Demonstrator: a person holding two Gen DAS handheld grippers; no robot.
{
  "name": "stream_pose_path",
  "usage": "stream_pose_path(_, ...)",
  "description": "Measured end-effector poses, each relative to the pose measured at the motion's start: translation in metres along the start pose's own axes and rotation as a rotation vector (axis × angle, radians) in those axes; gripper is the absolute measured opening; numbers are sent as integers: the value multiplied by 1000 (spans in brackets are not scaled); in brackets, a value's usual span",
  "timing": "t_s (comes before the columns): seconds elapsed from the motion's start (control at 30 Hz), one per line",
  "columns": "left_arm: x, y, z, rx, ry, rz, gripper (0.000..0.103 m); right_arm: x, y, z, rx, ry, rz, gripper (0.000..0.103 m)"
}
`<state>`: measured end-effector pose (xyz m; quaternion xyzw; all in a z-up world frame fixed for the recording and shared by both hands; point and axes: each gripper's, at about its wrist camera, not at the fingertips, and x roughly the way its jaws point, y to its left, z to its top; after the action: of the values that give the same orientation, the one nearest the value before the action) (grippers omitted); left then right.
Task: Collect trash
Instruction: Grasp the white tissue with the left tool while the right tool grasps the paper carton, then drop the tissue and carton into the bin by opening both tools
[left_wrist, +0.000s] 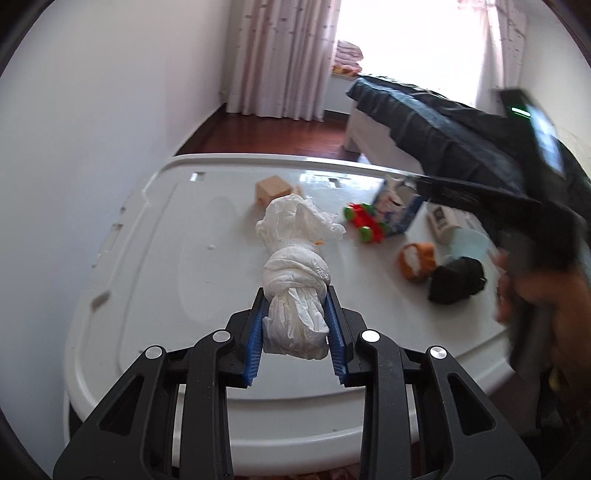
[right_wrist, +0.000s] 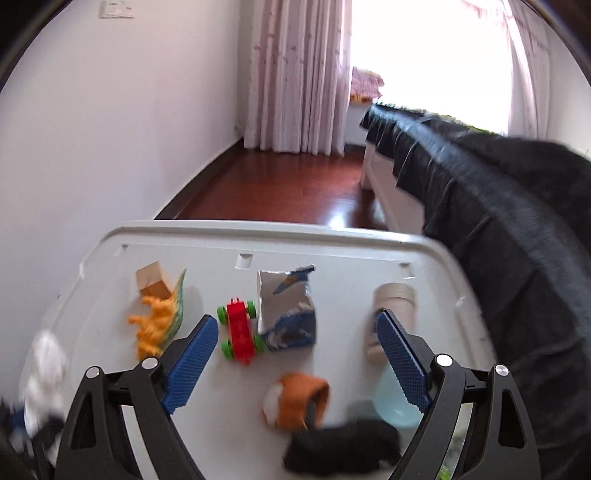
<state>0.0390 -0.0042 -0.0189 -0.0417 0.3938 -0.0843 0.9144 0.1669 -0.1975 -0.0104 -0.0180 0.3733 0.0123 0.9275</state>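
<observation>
Through the left wrist camera we see our left tool (left_wrist: 295, 295) clamped on a wad of crumpled white tissue (left_wrist: 295, 258), its blue pads pressing both sides of the wad's near end while the rest of the paper sticks out ahead of the tips, above the white surface (left_wrist: 155, 258). Ahead and to the right of the tips lie a red toy car with green wheels (left_wrist: 364, 221) and a torn blue-and-white carton (left_wrist: 397, 206); a small wooden block (left_wrist: 273, 188) sits just beyond the tissue. Further right are an orange plush piece (left_wrist: 417, 260) and a black crumpled item (left_wrist: 458, 278), touching each other. The right tool (left_wrist: 517, 206) crosses the upper right of this view, blurred. Through the right wrist camera our right tool (right_wrist: 295, 328) is spread wide and holds nothing. Between and ahead of its fingers we see the toy car and the carton side by side, touching. Beside the right finger lies a beige cylindrical container (right_wrist: 391, 314); off the left finger, an orange toy dinosaur (right_wrist: 159, 325). Close under the tool are the plush piece and the black item. The tissue shows blurred at far left.
</observation>
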Motion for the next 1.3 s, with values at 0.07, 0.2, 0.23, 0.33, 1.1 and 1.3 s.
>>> stream_pose_path(0.07, 1, -4, 1, -2, 2, -25, 29, 22, 4, 7, -1, 38, 6, 86)
stream_pose_path(0.2, 0, -10, 1, 2, -4, -46, 29, 59, 14, 15, -26, 99, 0, 79)
stream_pose_path(0.23, -1, -11, 1, 4, -4, -51, 29, 67, 16, 16, -33, 114, -2, 69)
stream_pose_path(0.33, -1, -12, 0, -3, -3, -58, 29, 93, 19, 17, -57, 186, -37, 47)
stream_pose_path(1.1, -50, -24, -43, 16, -14, -126, 30, -127, 13, -101, -51, 81, 126, 47)
stream_pose_path(1.3, -70, -16, -103, -9, 68, -106, 30, -159, 17, -198, -19, 240, 164, 47)
